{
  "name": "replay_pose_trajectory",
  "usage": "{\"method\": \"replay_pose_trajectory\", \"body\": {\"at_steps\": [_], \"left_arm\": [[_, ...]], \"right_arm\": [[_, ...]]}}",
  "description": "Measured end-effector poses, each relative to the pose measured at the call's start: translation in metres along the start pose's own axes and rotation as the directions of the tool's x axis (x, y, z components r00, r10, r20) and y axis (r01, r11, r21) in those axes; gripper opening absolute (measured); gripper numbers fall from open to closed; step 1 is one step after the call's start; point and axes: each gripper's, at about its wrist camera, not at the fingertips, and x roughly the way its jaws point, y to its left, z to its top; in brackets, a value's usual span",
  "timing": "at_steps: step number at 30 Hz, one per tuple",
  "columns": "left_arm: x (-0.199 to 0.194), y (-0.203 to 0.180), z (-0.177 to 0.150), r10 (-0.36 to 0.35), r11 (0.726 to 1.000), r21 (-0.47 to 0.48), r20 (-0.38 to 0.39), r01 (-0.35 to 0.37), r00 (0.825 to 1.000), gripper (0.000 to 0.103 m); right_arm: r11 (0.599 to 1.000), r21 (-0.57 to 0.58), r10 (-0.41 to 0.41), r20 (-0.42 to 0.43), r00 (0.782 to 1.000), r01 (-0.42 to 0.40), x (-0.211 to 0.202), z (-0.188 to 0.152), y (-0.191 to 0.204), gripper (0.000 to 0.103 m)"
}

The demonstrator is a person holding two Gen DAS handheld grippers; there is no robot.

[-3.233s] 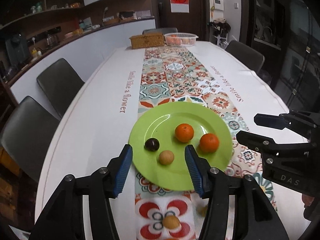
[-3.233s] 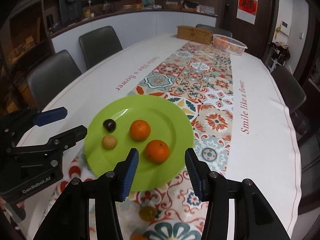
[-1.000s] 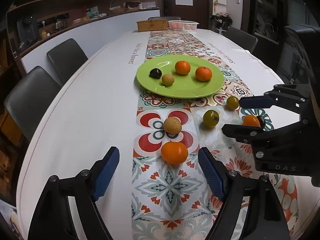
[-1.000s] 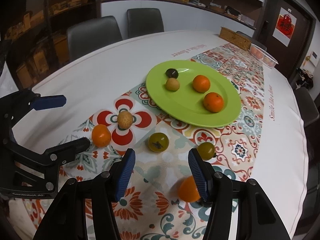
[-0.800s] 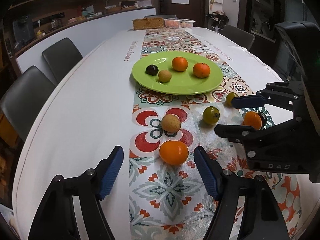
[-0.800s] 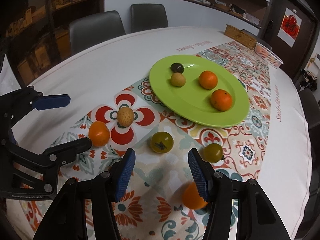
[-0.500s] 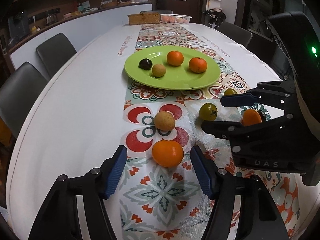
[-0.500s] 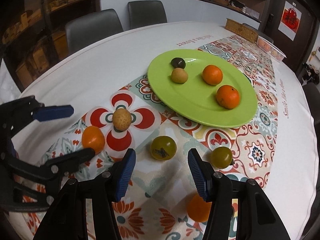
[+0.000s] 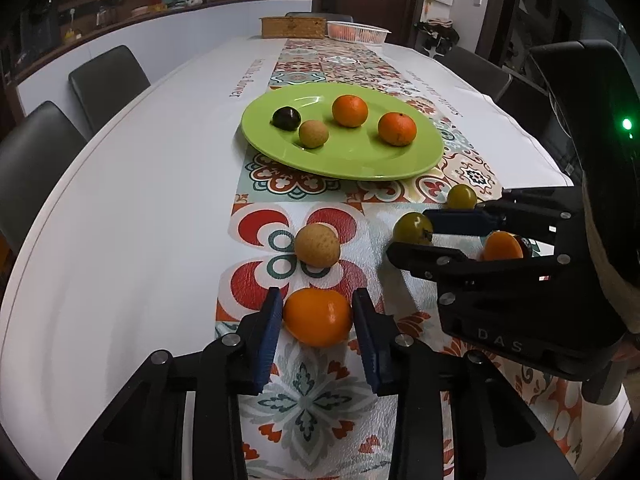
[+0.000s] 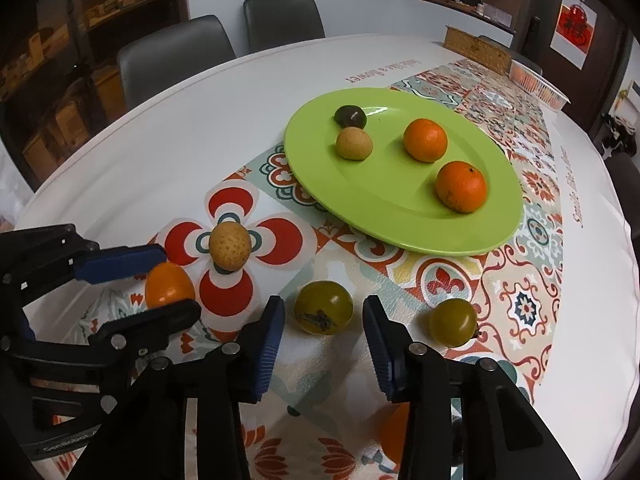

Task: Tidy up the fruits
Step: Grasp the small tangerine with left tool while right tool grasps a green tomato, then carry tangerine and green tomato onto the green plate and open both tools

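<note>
A green plate [image 9: 352, 160] [image 10: 384, 204] holds two oranges, a tan fruit and a dark fruit. Loose on the patterned runner lie an orange [image 9: 318, 316] [image 10: 168, 284], a tan fruit [image 9: 317, 245] [image 10: 230, 245], two green fruits [image 10: 323, 313] [image 10: 453, 322] and another orange [image 9: 502, 246]. My left gripper [image 9: 316, 312] has its blue pads against both sides of the loose orange on the table. My right gripper [image 10: 323, 328] is open, its fingers on either side of the nearer green fruit without touching it.
A wicker box [image 9: 292, 26] and a white basket [image 9: 357, 32] stand at the table's far end. Dark chairs [image 9: 106, 80] line the left side and one [image 9: 476, 72] the right. White cloth borders the runner.
Both grippers have moved forward and down from above the plate to the loose fruits. The left jaws have narrowed onto the orange; the right fingers now straddle the green fruit.
</note>
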Motion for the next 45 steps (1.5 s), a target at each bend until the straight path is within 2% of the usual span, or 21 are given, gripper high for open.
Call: {"method": "replay_pose_trajectory", "body": {"at_steps": [4, 11, 29, 38, 45], "left_arm": [[-0.001, 0.001, 0.0, 0.0, 1.0, -0.012, -0.002, 0.0, 1.0, 0.035], [-0.012, 0.001, 0.001, 0.012, 1.0, -0.029, 0.022, -0.012, 1.0, 0.035], [-0.055, -0.019, 0.018, 0.029, 0.999, -0.017, 0.129, -0.027, 0.991, 0.035], [-0.066, -0.03, 0.045, 0.03, 0.999, 0.018, 0.192, -0.034, 0.981, 0.035], [-0.054, -0.029, 0.077, 0.014, 0.999, 0.032, 0.21, -0.021, 0.978, 0.035]], "right_arm": [[1.0, 0.018, 0.012, -0.002, 1.0, -0.012, 0.001, -0.001, -0.002, 0.031], [0.999, 0.04, 0.016, 0.018, 1.0, -0.017, -0.002, -0.002, -0.005, 0.03], [0.997, 0.081, -0.008, 0.159, 0.987, -0.004, -0.069, -0.007, -0.011, 0.03], [0.994, 0.113, -0.031, 0.22, 0.975, 0.006, -0.09, 0.003, -0.028, 0.03], [0.99, 0.143, -0.046, 0.23, 0.972, 0.013, -0.088, 0.022, -0.05, 0.03]]}}
